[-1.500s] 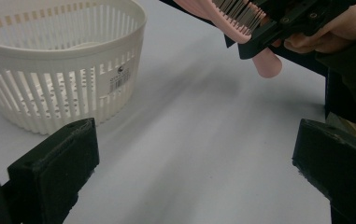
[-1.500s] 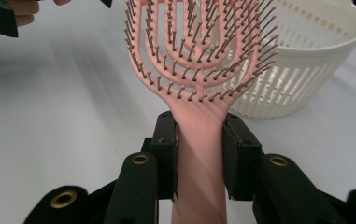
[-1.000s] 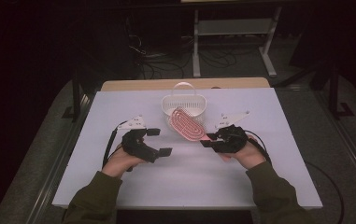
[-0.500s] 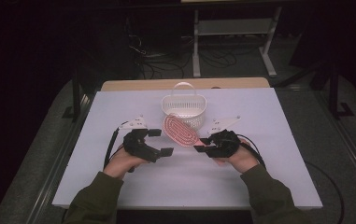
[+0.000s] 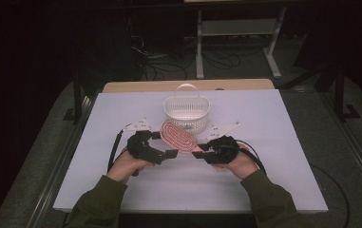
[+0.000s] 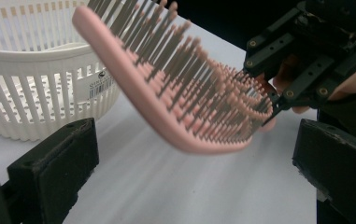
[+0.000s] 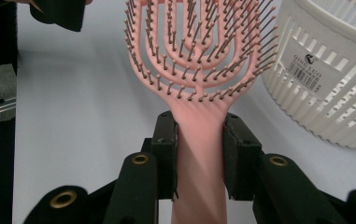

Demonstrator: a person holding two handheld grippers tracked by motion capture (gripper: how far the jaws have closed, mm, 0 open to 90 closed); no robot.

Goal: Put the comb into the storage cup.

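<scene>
Pink plastic hairbrush (image 7: 199, 70), vented head, bristles up. Handle is clamped between the pads of the right gripper (image 7: 199, 158), jaws squeezed in on both sides of it, just below where the head starts. In the high view the hairbrush (image 5: 177, 136) is held above the table (image 5: 273, 180), head angled up and toward the basket, just in front of it; whether the head touches the basket I can't tell. Right gripper (image 5: 202, 153) sits at the handle end, right hand (image 5: 238, 164) behind it.

Left gripper (image 5: 166, 151) is just beside the brush head on the other side, jaws spread apart, nothing between the pads. In the left gripper view its two black jaws stand wide at the bottom corners, and the hairbrush (image 6: 185, 93) crosses above and beyond them, tilted, bristles pointing up and right, not touching either jaw. Left hand (image 5: 124, 164) holds that gripper low over the table.

White slotted basket (image 5: 186, 110) with an arched handle stands upright on the table just behind the brush; barcode label on its wall (image 7: 306, 70). White tabletop, dark floor and a metal stand frame (image 5: 238, 28) beyond.
</scene>
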